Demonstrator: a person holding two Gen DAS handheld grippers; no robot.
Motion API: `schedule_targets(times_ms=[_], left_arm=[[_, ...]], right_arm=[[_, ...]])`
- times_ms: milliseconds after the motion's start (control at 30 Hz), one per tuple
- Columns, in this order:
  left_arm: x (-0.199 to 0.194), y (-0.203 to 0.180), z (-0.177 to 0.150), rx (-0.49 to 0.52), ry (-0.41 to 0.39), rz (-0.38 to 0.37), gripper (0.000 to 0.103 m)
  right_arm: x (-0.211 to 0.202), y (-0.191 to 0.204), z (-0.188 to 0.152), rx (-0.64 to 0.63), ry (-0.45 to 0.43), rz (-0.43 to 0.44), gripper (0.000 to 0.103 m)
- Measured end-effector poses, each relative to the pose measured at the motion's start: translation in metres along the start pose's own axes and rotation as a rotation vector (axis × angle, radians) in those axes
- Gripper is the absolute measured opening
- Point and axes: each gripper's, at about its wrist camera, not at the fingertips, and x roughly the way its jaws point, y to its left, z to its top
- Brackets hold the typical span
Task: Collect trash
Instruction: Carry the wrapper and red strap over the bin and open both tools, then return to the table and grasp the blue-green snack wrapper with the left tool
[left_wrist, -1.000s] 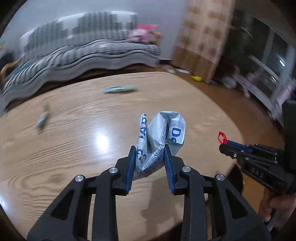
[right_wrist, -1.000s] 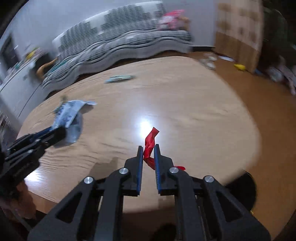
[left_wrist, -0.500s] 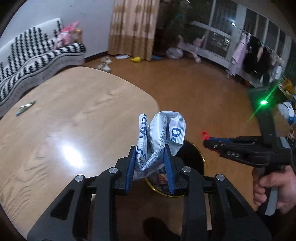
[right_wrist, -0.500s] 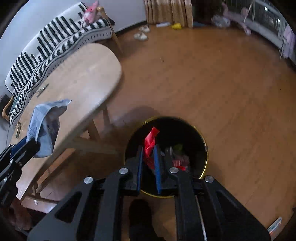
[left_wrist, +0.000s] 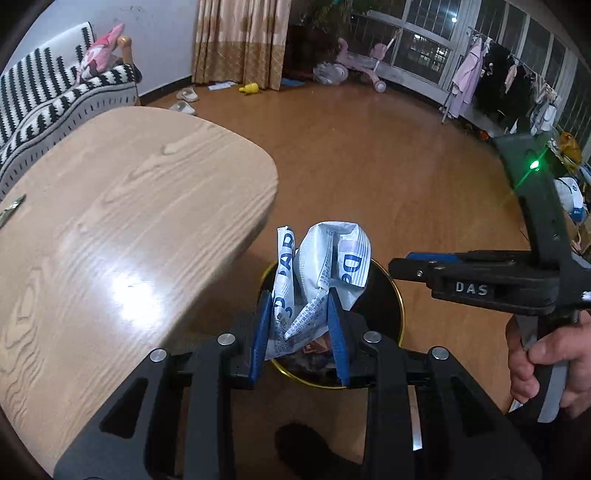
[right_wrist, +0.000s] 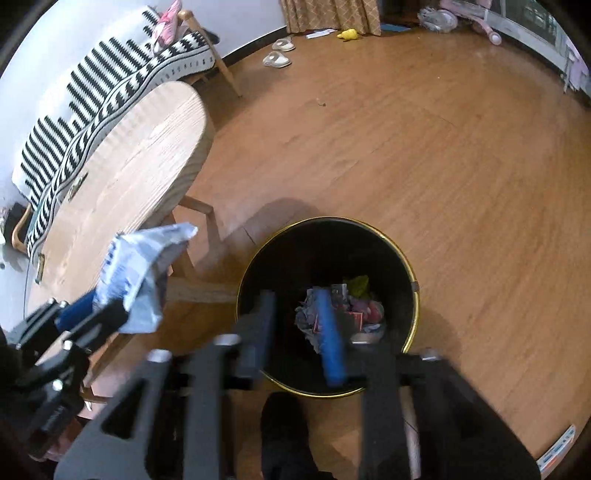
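**Over the bin, one load let go**

Light oak surface (left_wrist: 122, 236) with rounded corners, filling the nine o'clock side of the left wrist view; a small wrapper scrap (left_wrist: 11, 210) lying on it at its far nine o'clock edge. Round black trash bin with a gold rim (right_wrist: 415, 295), standing on the wood floor just off the surface's corner, at six o'clock in both views, already holding crumpled red, green and grey scraps (right_wrist: 354, 306). Crumpled white plastic wrapper with blue print (left_wrist: 321, 269), clenched upright in the left gripper (left_wrist: 299, 325), blue pads pressed on its lower folds, hanging above the bin's mouth near its nine o'clock rim. Right gripper (right_wrist: 299, 325), directly over the bin, blurred, jaws opening with nothing between them. Person's hand (left_wrist: 543, 362) wrapped on the right gripper's handle at four o'clock in the left wrist view.
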Motion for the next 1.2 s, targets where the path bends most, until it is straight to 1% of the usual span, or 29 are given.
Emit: schedule_targets(times_ms=[33,100,167,233,333,367,400,433,467,500,533,567,667,733,767,800,867,933,967,1000,1033,1067,1133,1167,1200], left_arm=[[0.005,-0.003,0.001,0.003,0.008,-0.010,0.029],[0.013,-0.010,0.000,0.008,0.024,-0.025,0.029],[0.023,-0.013,0.001,0.014,0.042,-0.038,0.029],[0.032,-0.014,0.000,0.011,0.062,-0.052,0.029],[0.047,-0.017,0.003,0.003,0.082,-0.090,0.029],[0.050,-0.018,0.004,0.004,0.082,-0.095,0.032],[0.052,-0.019,0.006,0.008,0.079,-0.098,0.040],[0.053,-0.020,0.007,0.014,0.074,-0.099,0.047],[0.052,-0.021,0.008,0.019,0.066,-0.095,0.057],[0.050,-0.021,0.009,0.023,0.057,-0.090,0.064],[0.047,-0.021,0.009,0.028,0.049,-0.087,0.067],[0.044,-0.019,0.009,0.029,0.043,-0.087,0.072],[0.030,-0.008,0.013,0.025,0.016,-0.066,0.072],[0.011,0.010,0.018,0.024,-0.007,-0.037,0.072],[-0.003,0.024,0.021,0.030,-0.027,-0.011,0.076],[-0.014,0.035,0.023,0.032,-0.048,0.019,0.083],[-0.050,0.084,0.024,0.012,-0.115,0.145,0.089],[-0.078,0.137,0.016,-0.049,-0.147,0.276,0.091],[-0.087,0.161,0.010,-0.081,-0.153,0.328,0.091],[-0.097,0.188,0.005,-0.123,-0.157,0.388,0.091],[-0.110,0.226,-0.005,-0.180,-0.156,0.468,0.091],[-0.119,0.257,-0.015,-0.224,-0.149,0.535,0.091],[-0.136,0.318,-0.039,-0.296,-0.121,0.693,0.092],[-0.141,0.337,-0.046,-0.324,-0.110,0.736,0.092],[-0.148,0.365,-0.060,-0.370,-0.093,0.778,0.092]], right_arm=[[-0.003,-0.001,0.001,0.009,-0.024,-0.003,0.070],[-0.010,-0.011,0.003,0.031,-0.052,-0.006,0.071],[-0.017,-0.019,0.006,0.064,-0.067,0.009,0.071],[-0.027,-0.023,0.009,0.084,-0.107,0.006,0.073],[-0.035,-0.030,0.010,0.120,-0.139,0.049,0.076],[-0.038,-0.032,0.010,0.141,-0.151,0.065,0.077],[-0.039,-0.031,0.012,0.147,-0.157,0.069,0.078],[-0.042,-0.030,0.012,0.148,-0.167,0.071,0.079],[-0.044,-0.030,0.014,0.145,-0.176,0.072,0.079],[-0.045,-0.029,0.015,0.141,-0.182,0.072,0.079],[-0.046,-0.027,0.015,0.135,-0.189,0.070,0.080],[-0.046,-0.025,0.015,0.129,-0.192,0.067,0.080],[-0.043,-0.019,0.018,0.112,-0.191,0.055,0.080],[-0.042,-0.009,0.019,0.085,-0.195,0.055,0.080],[-0.040,0.001,0.019,0.057,-0.198,0.055,0.080],[-0.038,0.010,0.020,0.035,-0.194,0.057,0.080],[-0.032,0.032,0.022,-0.021,-0.178,0.067,0.081],[-0.021,0.069,0.025,-0.106,-0.159,0.077,0.081],[-0.014,0.089,0.026,-0.145,-0.149,0.088,0.081],[-0.008,0.108,0.027,-0.178,-0.139,0.099,0.081],[-0.002,0.126,0.027,-0.207,-0.129,0.108,0.081],[0.004,0.144,0.026,-0.241,-0.117,0.118,0.081],[0.014,0.185,0.024,-0.315,-0.099,0.139,0.081],[0.020,0.213,0.023,-0.364,-0.095,0.152,0.082],[0.023,0.230,0.023,-0.395,-0.093,0.164,0.083]])
